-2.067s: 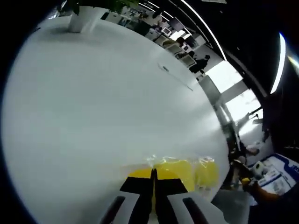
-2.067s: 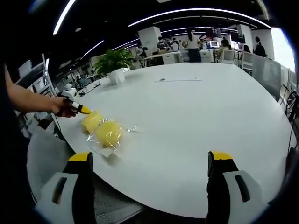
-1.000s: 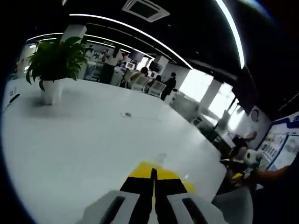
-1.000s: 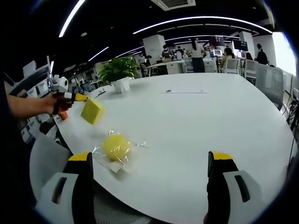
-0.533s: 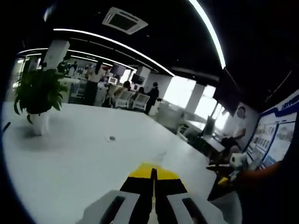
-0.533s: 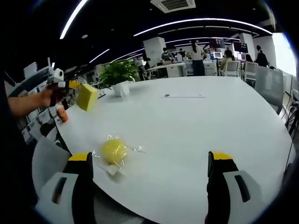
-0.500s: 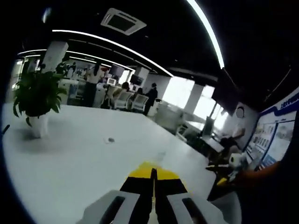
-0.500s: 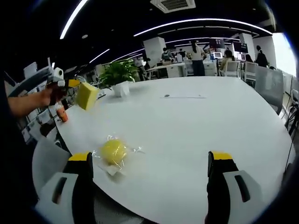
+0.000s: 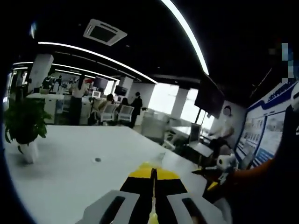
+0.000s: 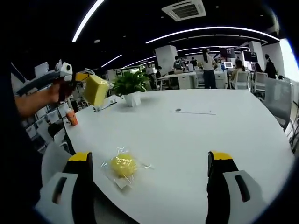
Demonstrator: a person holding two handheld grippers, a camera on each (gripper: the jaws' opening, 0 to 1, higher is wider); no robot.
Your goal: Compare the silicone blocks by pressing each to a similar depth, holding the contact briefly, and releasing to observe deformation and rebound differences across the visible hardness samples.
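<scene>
Change: my left gripper (image 10: 80, 77) has lifted the block (image 10: 96, 90) off the table (image 10: 196, 140); it now hangs at 10 o'clock in the right gripper view.
Left gripper: clamped on the block.
Right gripper (image 10: 148, 184): jaws wide apart, empty.
Bagged sample (image 10: 123, 165): on the table, 7 o'clock.
Meaning: I judge the pressing not yet begun.

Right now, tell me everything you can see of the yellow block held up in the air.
In the right gripper view, the yellow block is a pale yellow, squarish slab with soft-looking, matte faces, seemingly in a clear wrapper. It is lifted well above the white table, tilted, near the potted plant in the picture. The left gripper pinches one edge with its yellow-tipped jaws closed on it; nothing else touches it. A second, rounder yellow sample lies bagged on the table below.
</scene>
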